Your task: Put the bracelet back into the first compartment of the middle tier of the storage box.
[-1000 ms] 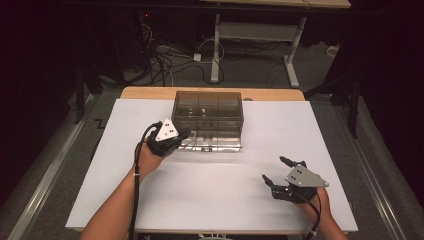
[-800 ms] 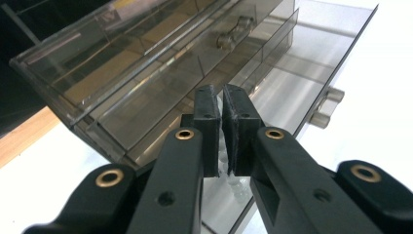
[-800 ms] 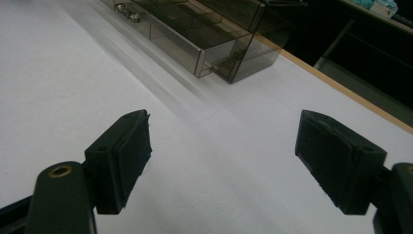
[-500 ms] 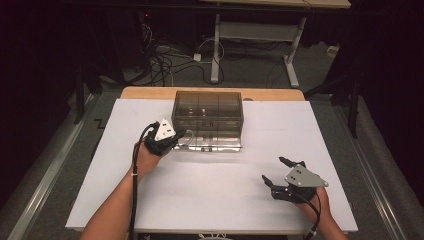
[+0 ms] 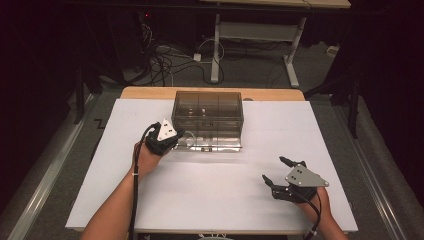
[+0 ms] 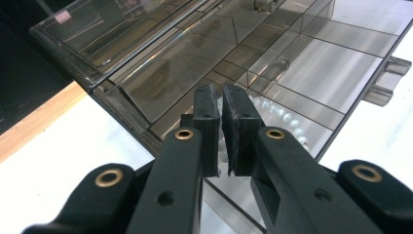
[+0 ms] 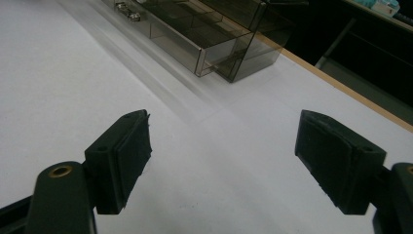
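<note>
I see my left tool (image 6: 222,129) nearly together on a pearl string (image 6: 272,114) over the pulled-out drawer (image 5: 212,142) (far bench (image 5: 210,200) side); right tool (image 7: 221,161) wide apart, resting.

Black jaws with brass rivets are seen on the left gripper (image 6: 221,105); a grey triangular plate tops the right gripper (image 5: 280,171).

Glossy smoky clear-plastic drawer box (image 5: 207,111), pearly bead string (image 6: 277,114), matt white sheet (image 5: 210,195), wooden table edge (image 5: 150,93).
</note>
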